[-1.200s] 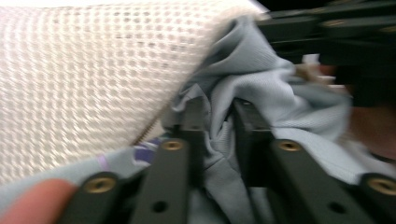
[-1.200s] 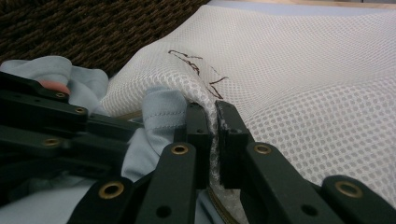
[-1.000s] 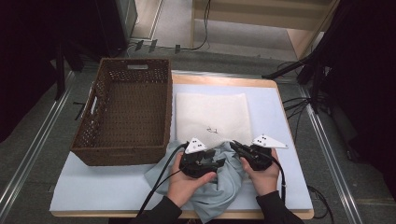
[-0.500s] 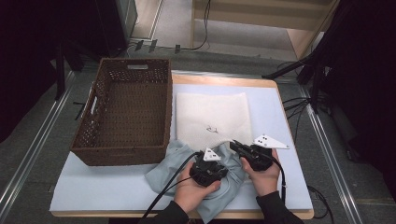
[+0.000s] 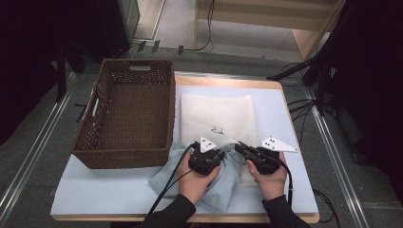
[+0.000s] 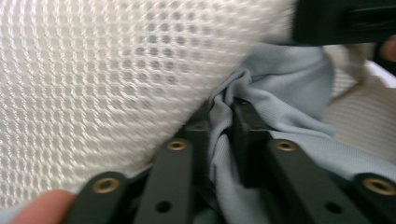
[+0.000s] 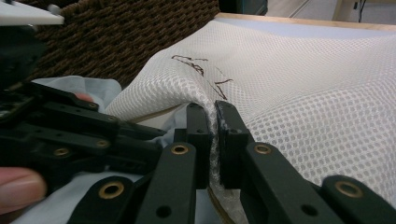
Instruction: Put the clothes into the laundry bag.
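Pale blue cloth is now being pinched by our left claw [image 6: 219, 126] at the mouth of the white mesh bag [image 5: 218, 114].

We are moving the left claw across from the middle of the cloth [image 5: 223, 185] to the bag's near edge, and its jaws have just been closing, with a fold of the cloth between them. Our right claw [image 7: 212, 126] is staying clamped on the bag's near edge, lifting it. The cloth is lying on the table [image 5: 95, 190] in front of us, beside the wicker basket [image 5: 128, 114]. We are judging that stuffing the cloth into the bag is starting.
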`<state>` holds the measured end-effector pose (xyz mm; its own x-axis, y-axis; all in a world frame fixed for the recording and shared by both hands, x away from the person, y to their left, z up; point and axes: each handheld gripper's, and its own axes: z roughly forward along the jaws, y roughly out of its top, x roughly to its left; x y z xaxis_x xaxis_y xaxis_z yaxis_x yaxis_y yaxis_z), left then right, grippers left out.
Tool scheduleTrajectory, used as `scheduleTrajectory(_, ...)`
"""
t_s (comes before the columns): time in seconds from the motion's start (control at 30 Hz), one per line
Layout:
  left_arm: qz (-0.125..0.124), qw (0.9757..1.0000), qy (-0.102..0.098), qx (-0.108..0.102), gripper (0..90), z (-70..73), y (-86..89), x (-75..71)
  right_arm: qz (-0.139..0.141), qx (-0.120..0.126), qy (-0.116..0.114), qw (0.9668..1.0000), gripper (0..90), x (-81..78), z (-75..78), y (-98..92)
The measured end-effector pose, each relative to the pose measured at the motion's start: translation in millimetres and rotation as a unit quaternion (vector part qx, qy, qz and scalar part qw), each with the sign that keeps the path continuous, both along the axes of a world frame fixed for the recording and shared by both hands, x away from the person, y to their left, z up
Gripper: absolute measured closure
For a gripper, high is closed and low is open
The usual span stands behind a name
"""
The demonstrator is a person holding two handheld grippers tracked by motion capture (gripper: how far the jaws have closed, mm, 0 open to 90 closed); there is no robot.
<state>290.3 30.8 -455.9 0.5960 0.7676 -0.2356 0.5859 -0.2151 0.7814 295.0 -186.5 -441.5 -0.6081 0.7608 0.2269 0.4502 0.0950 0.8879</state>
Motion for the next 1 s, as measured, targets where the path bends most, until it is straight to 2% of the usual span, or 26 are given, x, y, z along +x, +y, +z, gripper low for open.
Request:
scheduleTrajectory(0.07, -0.018, 0.9997, -0.01, -0.014, 64.5, 6.6, 3.8, -6.0, -0.001, 0.0, 0.001, 1.0, 86.4, 0.6, -0.8, -0.6)
scheduleTrajectory(0.17, -0.047, 0.9982, -0.031, -0.019, 50.2, 18.0, 8.0, -18.4, -0.003, 0.002, 0.002, 1.0, 86.4, 1.5, -1.5, -1.8)
scheduleTrajectory(0.2, -0.059, 0.9975, -0.03, -0.027, 47.0, 20.7, 10.1, -22.1, -0.003, 0.001, 0.003, 1.0, 86.3, 1.6, -1.7, -2.1)
scheduleTrajectory(0.23, -0.059, 0.9975, -0.03, -0.027, 44.4, 20.7, 10.1, -22.1, -0.003, 0.002, 0.003, 1.0, 86.4, 1.8, -2.0, -2.1)
scheduleTrajectory(0.27, -0.068, 0.9966, -0.024, -0.038, 41.4, 22.5, 11.9, -25.7, -0.003, 0.002, 0.003, 1.0, 86.4, 1.9, -2.2, -2.1)
scheduleTrajectory(0.3, -0.079, 0.9956, -0.018, -0.047, 39.1, 23.3, 13.2, -28.7, -0.003, 0.001, 0.002, 1.0, 86.4, 2.3, -2.4, -2.1)
scheduleTrajectory(0.33, -0.104, 0.9931, -0.003, -0.054, 36.6, 21.8, 12.0, -34.2, -0.004, 0.001, 0.003, 1.0, 86.4, 2.2, -2.5, -1.7)
scheduleTrajectory(0.4, -0.124, 0.9917, 0.009, -0.032, 31.7, 15.5, 4.8, -38.0, -0.003, 0.0, 0.003, 1.0, 86.4, 2.3, -2.7, -1.3)
scheduleTrajectory(0.43, -0.124, 0.9917, 0.009, -0.032, 30.2, 15.5, 4.8, -38.0, -0.003, 0.0, 0.003, 1.0, 86.4, 2.3, -2.7, -1.3)
scheduleTrajectory(0.5, -0.136, 0.9902, 0.031, -0.001, 29.6, 5.5, -3.6, -38.3, -0.004, -0.001, 0.003, 1.0, 86.4, 2.1, -2.9, -0.4)
scheduleTrajectory(0.53, -0.135, 0.9896, 0.048, 0.012, 29.6, -0.2, -7.4, -36.8, -0.004, -0.001, 0.003, 1.0, 86.4, 2.1, -2.9, -0.4)
scheduleTrajectory(0.57, -0.133, 0.9892, 0.059, 0.018, 35.1, -4.8, -9.6, -34.9, -0.003, -0.001, 0.003, 1.0, 86.4, 1.8, -2.9, 0.0)
scheduleTrajectory(0.6, -0.13, 0.99, 0.053, 0.019, 42.0, -7.2, -11.4, -33.3, -0.003, -0.002, 0.004, 1.0, 86.4, 1.4, -2.9, 0.2)
scheduleTrajectory(0.63, -0.13, 0.99, 0.053, 0.019, 54.1, -7.2, -11.4, -33.3, -0.003, -0.002, 0.004, 1.0, 86.4, 1.4, -2.9, 0.2)
scheduleTrajectory(0.67, -0.131, 0.9896, 0.055, 0.02, 54.1, -6.2, -11.4, -32.5, -0.003, -0.002, 0.004, 1.0, 86.4, 1.4, -2.9, 0.3)
scheduleTrajectory(0.73, -0.124, 0.9907, 0.046, 0.031, 79.7, -1.0, -12.5, -30.0, -0.001, 0.0, 0.004, 1.0, 86.4, 1.5, -3.2, 0.3)
scheduleTrajectory(0.77, -0.124, 0.9907, 0.046, 0.031, 81.0, -1.0, -12.5, -30.0, -0.001, 0.0, 0.004, 1.0, 86.4, 1.3, -3.0, 0.4)
scheduleTrajectory(0.8, -0.107, 0.9934, 0.035, 0.021, 81.5, 4.4, -13.8, -28.5, 0.0, 0.001, 0.004, 1.0, 86.4, 1.2, -2.5, 0.3)
scheduleTrajectory(0.83, -0.096, 0.9948, 0.029, 0.017, 81.8, 7.9, -14.3, -27.0, 0.001, 0.006, 0.006, 1.0, 86.4, 0.8, -1.7, 0.3)
scheduleTrajectory(0.87, -0.096, 0.9948, 0.029, 0.017, 81.9, 7.9, -14.3, -27.0, 0.001, 0.006, 0.006, 1.0, 86.4, 0.8, -1.7, 0.3)
scheduleTrajectory(0.9, -0.071, 0.9974, 0.016, 0.001, 82.0, 14.2, -14.5, -22.5, 0.003, 0.009, 0.003, 0.9999, 86.4, 0.3, 0.3, 0.6)
scheduleTrajectory(1.0, -0.018, 0.9997, 0.0, -0.014, 81.9, 16.2, -14.6, -15.1, 0.003, 0.011, -0.001, 0.9999, 86.4, -0.9, 2.8, 1.4)
